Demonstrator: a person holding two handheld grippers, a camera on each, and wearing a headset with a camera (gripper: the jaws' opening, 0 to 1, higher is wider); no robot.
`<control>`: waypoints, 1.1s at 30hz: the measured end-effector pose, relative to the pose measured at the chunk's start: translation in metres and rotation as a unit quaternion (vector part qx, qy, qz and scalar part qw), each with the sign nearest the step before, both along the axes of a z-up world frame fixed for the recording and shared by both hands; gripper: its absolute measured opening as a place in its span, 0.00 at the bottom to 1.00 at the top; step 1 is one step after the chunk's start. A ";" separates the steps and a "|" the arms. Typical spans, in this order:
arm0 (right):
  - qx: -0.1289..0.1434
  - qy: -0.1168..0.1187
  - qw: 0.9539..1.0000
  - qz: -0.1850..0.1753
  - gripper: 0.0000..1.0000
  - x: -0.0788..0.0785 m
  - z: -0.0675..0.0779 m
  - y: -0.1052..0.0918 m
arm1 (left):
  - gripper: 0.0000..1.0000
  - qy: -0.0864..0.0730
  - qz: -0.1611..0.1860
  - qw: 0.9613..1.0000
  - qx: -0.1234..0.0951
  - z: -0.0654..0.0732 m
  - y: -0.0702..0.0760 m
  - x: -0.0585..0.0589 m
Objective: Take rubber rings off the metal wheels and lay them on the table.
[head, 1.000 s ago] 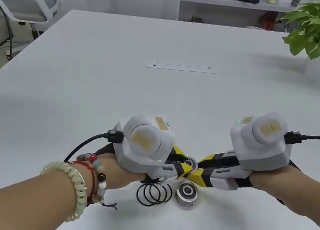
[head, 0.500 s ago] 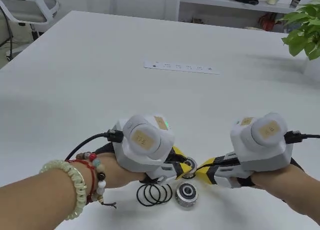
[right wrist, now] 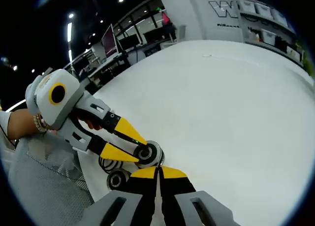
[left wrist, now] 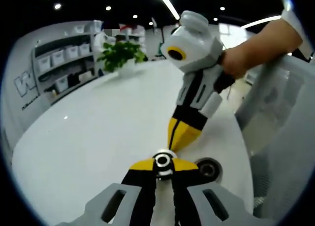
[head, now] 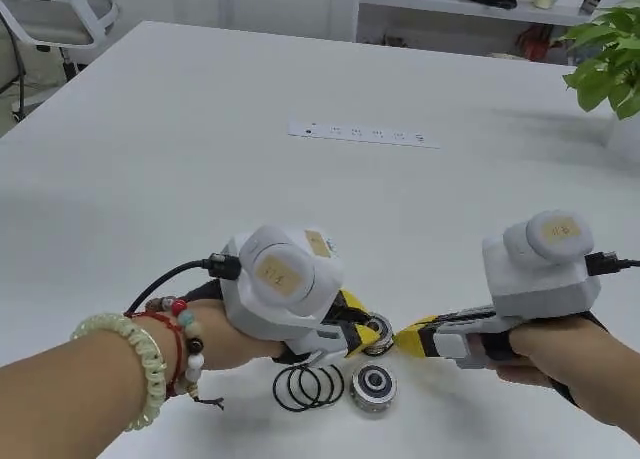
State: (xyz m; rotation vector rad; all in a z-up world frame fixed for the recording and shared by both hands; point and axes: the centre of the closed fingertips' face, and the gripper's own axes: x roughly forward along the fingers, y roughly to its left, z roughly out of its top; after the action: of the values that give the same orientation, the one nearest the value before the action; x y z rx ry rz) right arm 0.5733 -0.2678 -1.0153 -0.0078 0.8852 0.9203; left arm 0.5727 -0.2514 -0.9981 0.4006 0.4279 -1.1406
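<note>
Near edge of the bench (head: 150,179): black rubber rings (head: 308,386) lie flat and overlapping. A loose metal wheel (head: 373,387) sits just beside them on the side toward the bench's right edge; can't tell if they touch.

Just behind those, the left tool (head: 362,329) is clamped on a second metal wheel (head: 378,331), held just above the bench. Left gripper view confirms it, with the wheel pinched between the yellow tips.

Right tool (head: 405,337) has its jaws pressed together, tips pointing at the clamped wheel and close to it; contact unclear.

Mid-bench, well apart from the rest: white power strip (head: 365,134). Far right corner: potted plant (head: 610,54).
</note>
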 end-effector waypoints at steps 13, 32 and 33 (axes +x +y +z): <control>0.035 0.007 0.999 -0.013 0.00 0.001 0.009 0.004 | 0.11 0.000 -0.015 1.000 0.003 0.001 0.001 -0.004; 0.021 -0.009 1.000 0.002 0.00 -0.003 0.015 0.009 | 0.11 -0.006 -0.014 1.000 0.003 0.001 0.000 -0.003; 0.020 -0.009 1.000 0.002 0.00 -0.003 0.015 0.009 | 0.11 -0.006 -0.013 1.000 0.003 0.001 0.000 -0.003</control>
State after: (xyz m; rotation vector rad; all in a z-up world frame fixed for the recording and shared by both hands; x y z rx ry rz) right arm 0.5706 -0.2588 -1.0006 0.0161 0.8498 0.9409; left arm 0.5692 -0.2511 -0.9972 0.4201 0.4162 -1.1624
